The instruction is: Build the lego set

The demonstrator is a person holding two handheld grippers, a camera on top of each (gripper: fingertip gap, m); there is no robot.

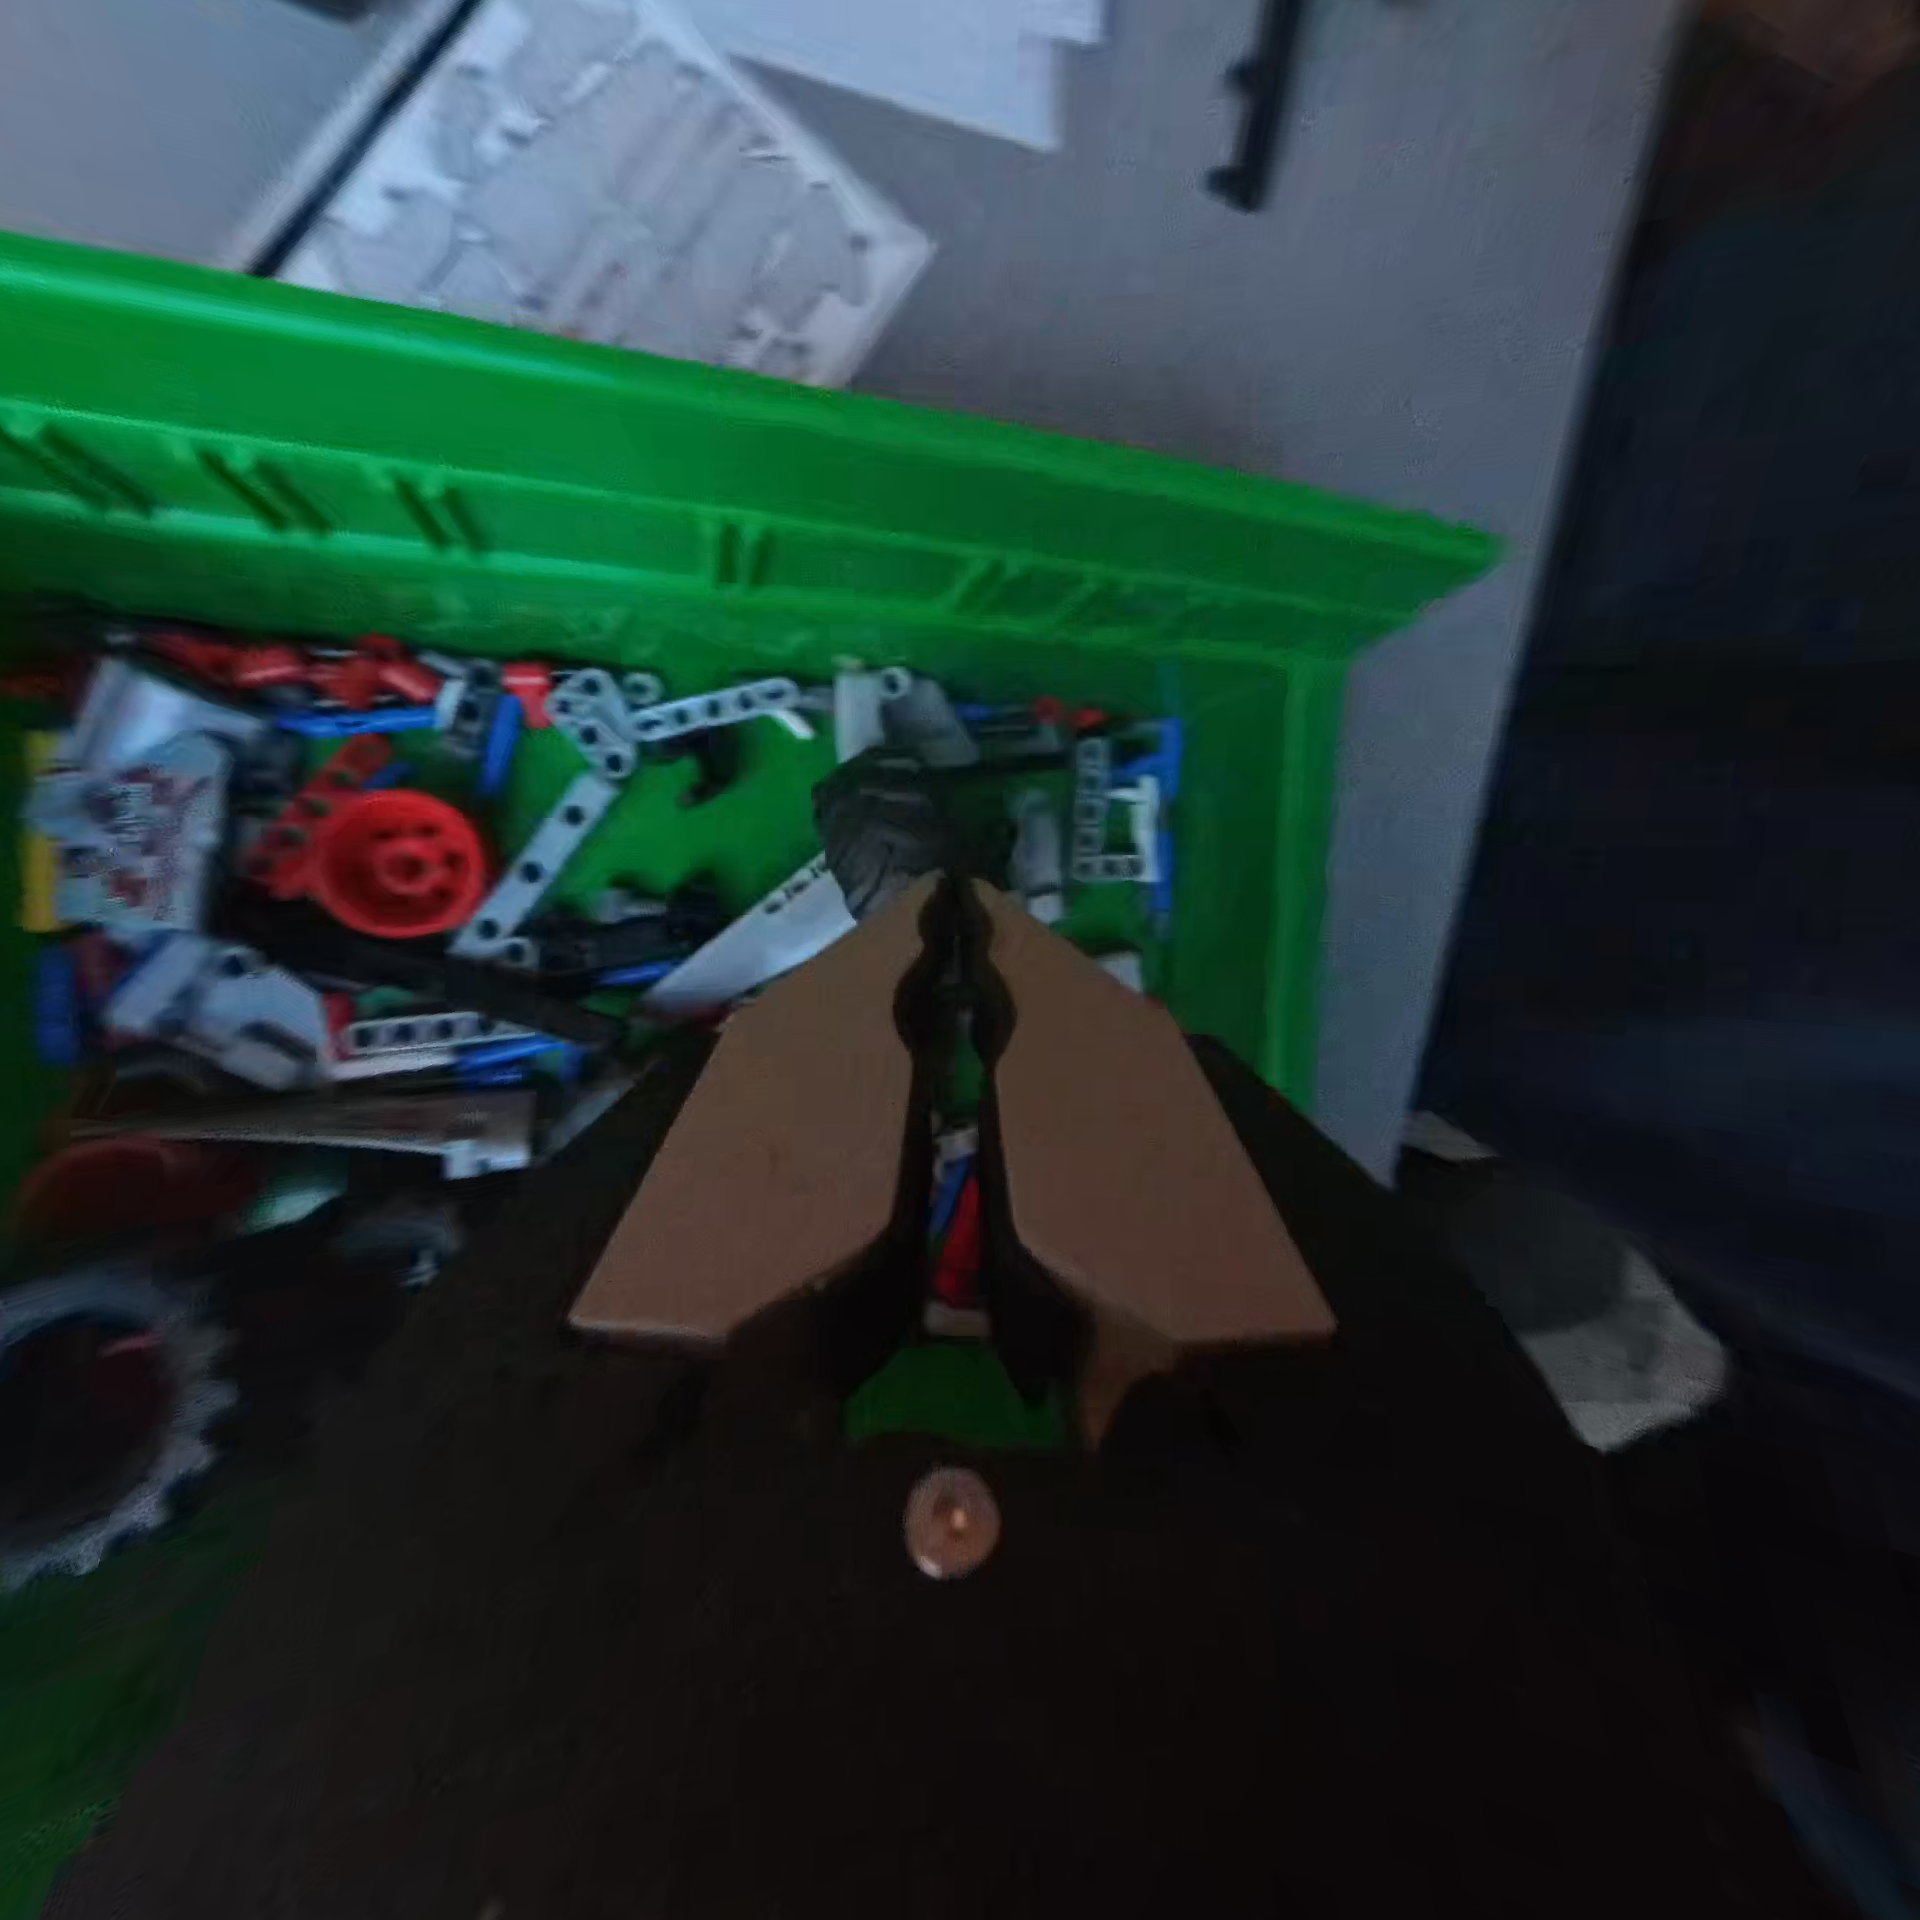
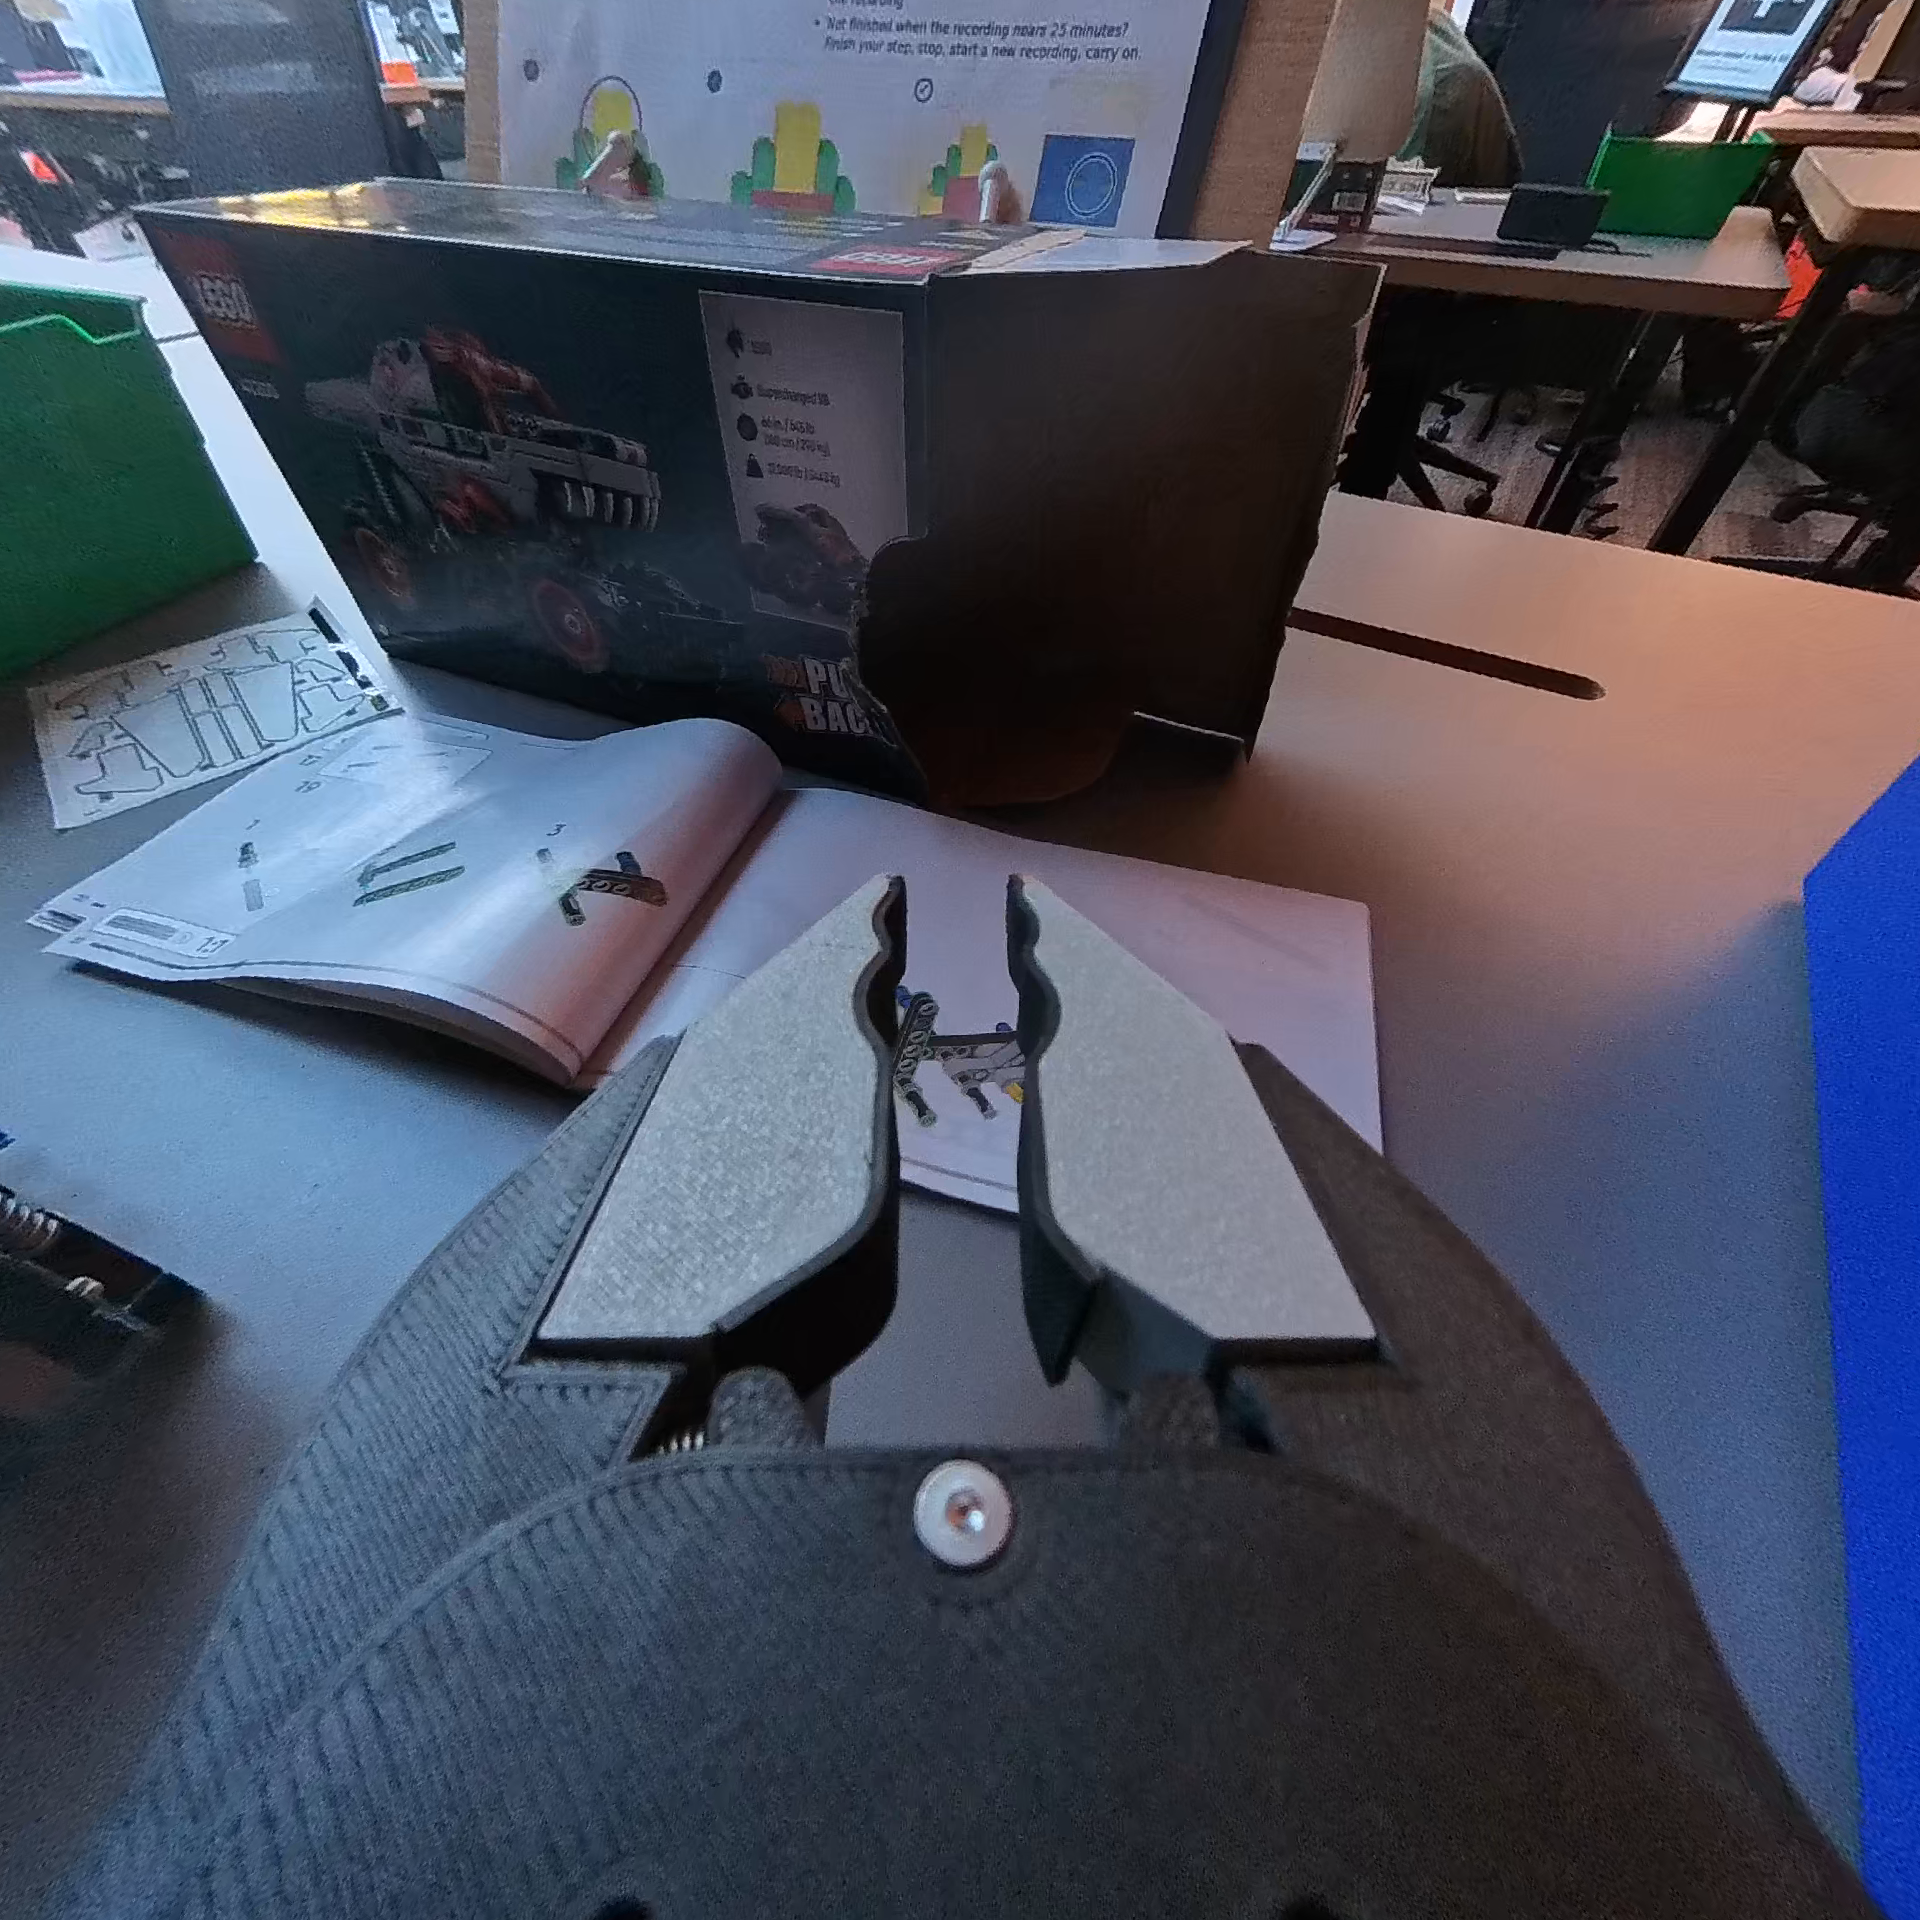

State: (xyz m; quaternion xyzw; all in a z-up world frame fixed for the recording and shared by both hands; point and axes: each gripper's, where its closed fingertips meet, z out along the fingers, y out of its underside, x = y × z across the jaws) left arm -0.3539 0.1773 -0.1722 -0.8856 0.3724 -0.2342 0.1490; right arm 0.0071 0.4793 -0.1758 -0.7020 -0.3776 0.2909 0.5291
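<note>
Left wrist view: the left tongs (image 1: 951, 894) hang over the green plastic bin (image 1: 727, 499) of loose lego pieces (image 1: 540, 862), tips nearly together at a dark ridged part (image 1: 883, 831); blur hides whether they grip it, and its axis.

Right wrist view: the right tongs (image 2: 954, 894) gape empty above the open instruction booklet (image 2: 540, 894) on the grey counter (image 2: 1558, 935), so the left is nearer the pieces.

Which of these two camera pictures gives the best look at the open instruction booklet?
The right wrist view: the instruction booklet lies open on the table, in front of the set's box, with the right gripper over its right page. The left wrist view shows only blurred white sheets beyond the green bin, not clearly the booklet.
</note>
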